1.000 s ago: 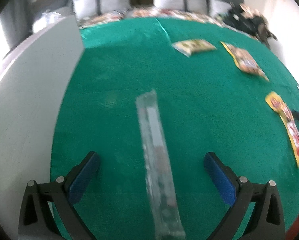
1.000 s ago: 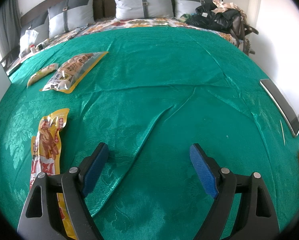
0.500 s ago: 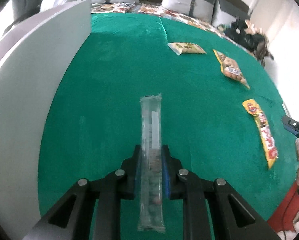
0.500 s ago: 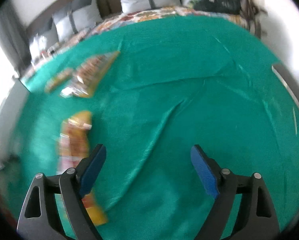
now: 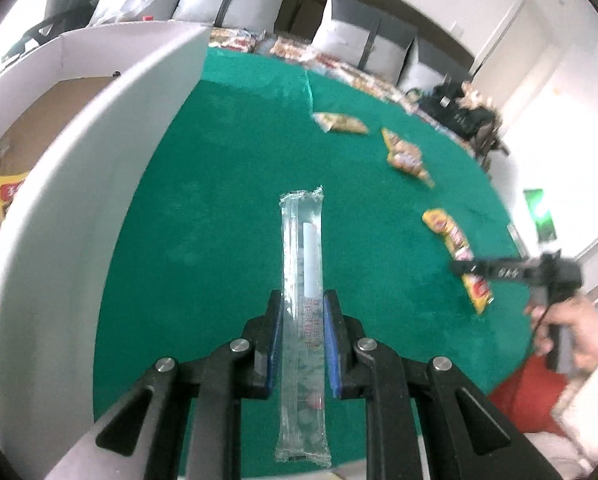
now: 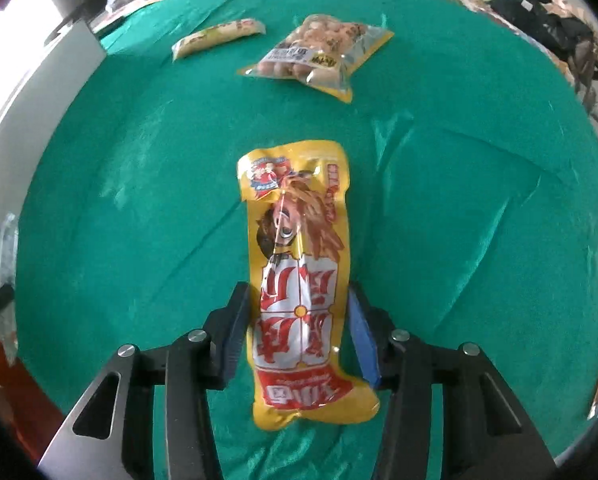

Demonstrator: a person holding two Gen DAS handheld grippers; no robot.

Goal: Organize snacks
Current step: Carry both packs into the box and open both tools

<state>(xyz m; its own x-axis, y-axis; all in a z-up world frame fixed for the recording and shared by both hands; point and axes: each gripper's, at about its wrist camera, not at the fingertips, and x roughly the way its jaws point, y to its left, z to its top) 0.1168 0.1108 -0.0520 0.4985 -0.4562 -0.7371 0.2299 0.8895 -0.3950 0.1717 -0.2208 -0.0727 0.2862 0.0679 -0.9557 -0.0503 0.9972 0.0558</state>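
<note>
Progress, left to right: far left stands the white box (image 5: 99,168), open-topped, w/ one yellow pack (image 5: 9,194) already lying in it, so sorting looks barely begun.

Next, my left gripper (image 5: 302,340) is clamped narrow on the clear stick pack (image 5: 302,280), which runs lengthwise btwn the pads and pokes out past them at both ends. Long thin see-through sleeve, crimped ends, a white strip and red print inside. It seems lifted off the green cloth (image 5: 219,240), prob. headed for the box.

Further right, my right gripper (image 6: 299,332) straddles the yellow snack pouch (image 6: 299,264), jaws closing. The left pad looks right at the pouch edge; the right pad shows a sliver of gap, so no firm grip yet. The pouch lies flat on the cloth: glossy yellow, cartoon face, big red-white characters, a bit puffy.

Left to do: a slim yellowish pack (image 6: 219,38) and a clear bag of round snacks (image 6: 319,56) sit untouched at the far side.
</note>
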